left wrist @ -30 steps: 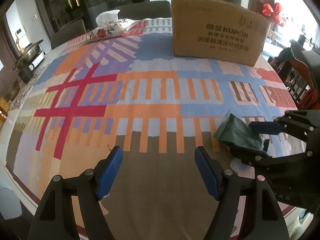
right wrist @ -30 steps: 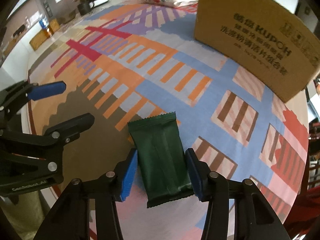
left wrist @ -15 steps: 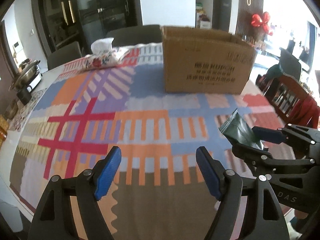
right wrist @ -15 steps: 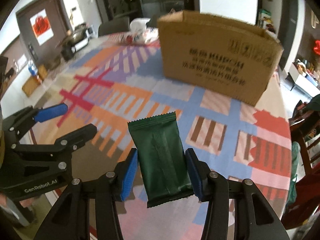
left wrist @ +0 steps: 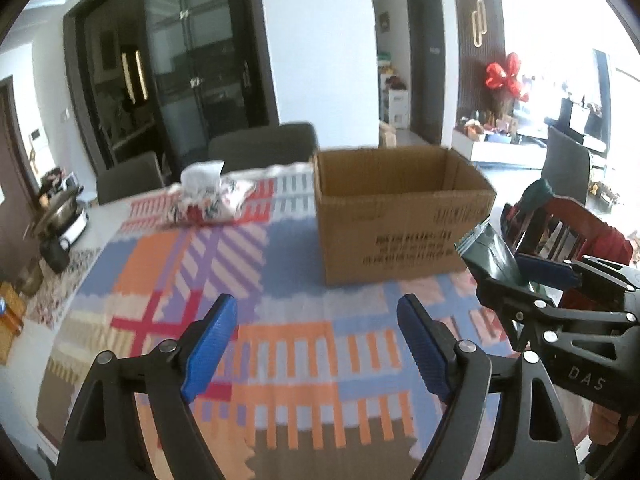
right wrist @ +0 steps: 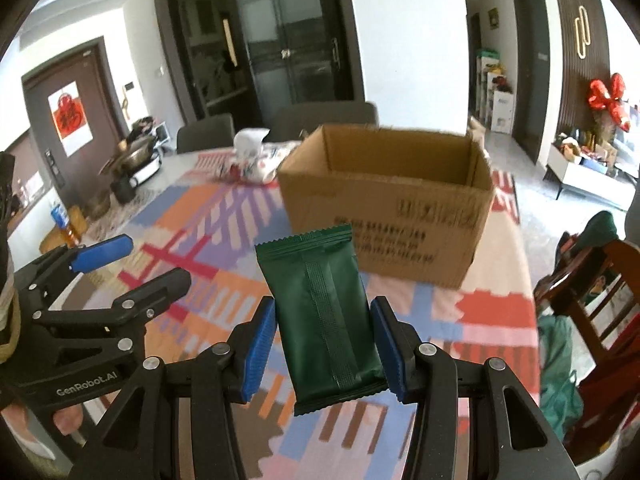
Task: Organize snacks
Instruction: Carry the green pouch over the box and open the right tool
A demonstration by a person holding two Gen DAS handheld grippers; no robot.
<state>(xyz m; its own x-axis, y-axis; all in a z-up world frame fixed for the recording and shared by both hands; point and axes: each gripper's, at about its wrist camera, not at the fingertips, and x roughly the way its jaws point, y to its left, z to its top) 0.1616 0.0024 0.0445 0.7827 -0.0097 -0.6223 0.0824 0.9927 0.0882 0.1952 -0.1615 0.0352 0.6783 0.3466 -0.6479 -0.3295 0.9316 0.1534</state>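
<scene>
Snack packet (right wrist: 326,312), dark green, clamped by its long edges in the right tongs (right wrist: 323,340), held in the air above the near part of the worktop (left wrist: 280,344), short of the cardboard box (right wrist: 384,204). Stood upright in the grip, crimped top end toward the box. Left tongs (left wrist: 316,340) empty and apart, just been spreading wider, nothing between the blue pads (left wrist: 210,344). Box open at the top, set toward the far edge of the worktop, with a tissue pack (left wrist: 208,196) beyond its left side.

Judged as mid-carry toward the box. Likely troubles from here: soft foil buckling under the squeeze and slipping out before the rim; release too early, dropping the packet on the patterned cloth (right wrist: 208,224) in front of the box; lower end of the packet catching the near cardboard wall if brought in too low, shoving the light box toward the far edge. Box contents hidden, so room inside could not be told.
</scene>
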